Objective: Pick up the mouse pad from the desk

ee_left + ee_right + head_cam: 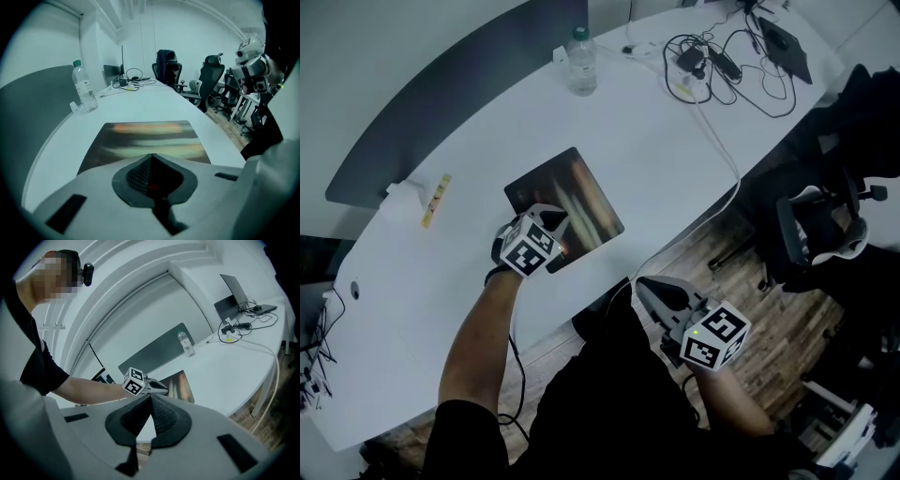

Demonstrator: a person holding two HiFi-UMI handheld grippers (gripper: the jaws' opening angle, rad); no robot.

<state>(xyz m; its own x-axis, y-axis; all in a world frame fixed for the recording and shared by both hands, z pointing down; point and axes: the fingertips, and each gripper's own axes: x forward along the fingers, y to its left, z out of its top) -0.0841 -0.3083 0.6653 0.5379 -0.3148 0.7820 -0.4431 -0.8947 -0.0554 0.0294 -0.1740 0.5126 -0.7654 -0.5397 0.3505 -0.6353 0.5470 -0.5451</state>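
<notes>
The dark mouse pad (581,192) with orange streaks lies flat on the white desk (656,141). My left gripper (558,221) sits at the pad's near edge, pointing down at it. In the left gripper view the pad (150,136) runs right up to that gripper (151,156), which is shut with a sliver of the pad's edge pinched between its jaws. My right gripper (645,286) hangs off the desk's front edge, shut and empty. In the right gripper view its closed tips (151,397) point toward the left gripper (154,387) and the pad (180,385).
A water bottle (581,61) stands at the desk's far edge beside a grey divider panel (441,103). Tangled cables (712,61) and a laptop (787,47) lie far right. A yellow strip (437,199) lies left of the pad. An office chair (816,230) stands on the wooden floor.
</notes>
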